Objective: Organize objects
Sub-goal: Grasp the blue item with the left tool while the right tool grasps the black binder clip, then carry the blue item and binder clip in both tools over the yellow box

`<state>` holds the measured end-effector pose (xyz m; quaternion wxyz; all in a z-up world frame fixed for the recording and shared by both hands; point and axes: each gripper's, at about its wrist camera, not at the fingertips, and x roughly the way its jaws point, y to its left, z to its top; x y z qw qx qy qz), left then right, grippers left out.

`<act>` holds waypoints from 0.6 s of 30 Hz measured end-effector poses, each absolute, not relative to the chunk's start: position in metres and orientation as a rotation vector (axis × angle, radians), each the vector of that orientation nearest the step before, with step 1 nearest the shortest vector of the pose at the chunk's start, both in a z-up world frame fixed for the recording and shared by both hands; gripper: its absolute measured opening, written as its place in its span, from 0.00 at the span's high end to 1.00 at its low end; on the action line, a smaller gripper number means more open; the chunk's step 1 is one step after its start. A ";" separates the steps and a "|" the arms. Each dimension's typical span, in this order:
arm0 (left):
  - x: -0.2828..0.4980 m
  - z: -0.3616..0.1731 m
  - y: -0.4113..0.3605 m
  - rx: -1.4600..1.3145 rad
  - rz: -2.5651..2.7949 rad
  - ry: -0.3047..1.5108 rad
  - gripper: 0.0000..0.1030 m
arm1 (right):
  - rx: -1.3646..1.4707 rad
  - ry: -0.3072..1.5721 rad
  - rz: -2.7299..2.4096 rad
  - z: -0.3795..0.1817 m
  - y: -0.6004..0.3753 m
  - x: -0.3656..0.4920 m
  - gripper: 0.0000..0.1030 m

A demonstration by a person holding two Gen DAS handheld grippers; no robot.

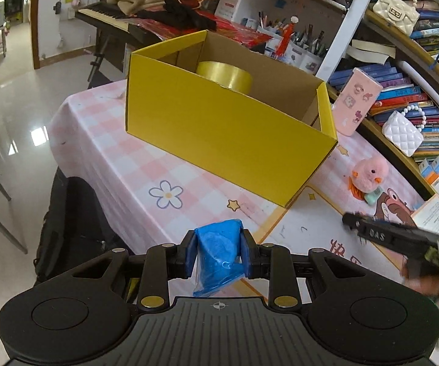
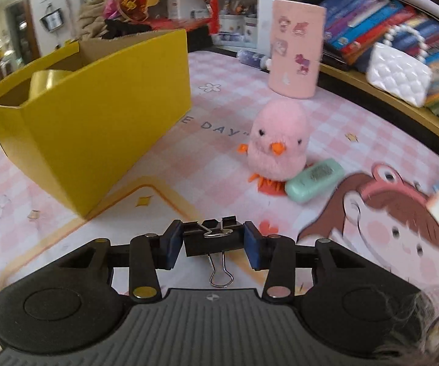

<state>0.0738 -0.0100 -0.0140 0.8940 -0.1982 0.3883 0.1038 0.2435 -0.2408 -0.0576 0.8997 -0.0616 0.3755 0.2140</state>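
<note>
Clamping a crumpled blue plastic bag (image 1: 219, 253) in your left gripper (image 1: 219, 251) and a black metal binder clip (image 2: 214, 239) in your right gripper (image 2: 214, 241), you look ready to load the open yellow cardboard box (image 1: 219, 122).

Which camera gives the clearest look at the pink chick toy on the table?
The right wrist view: the pink chick toy stands near the middle, facing the camera, eyes, beak and orange feet all plain. In the left wrist view the chick is small, far to the right, seen from the side and tilted.
</note>
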 end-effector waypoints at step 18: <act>0.025 -0.012 0.065 -0.381 0.080 0.752 0.73 | -0.042 0.802 0.344 0.002 -0.130 0.082 0.61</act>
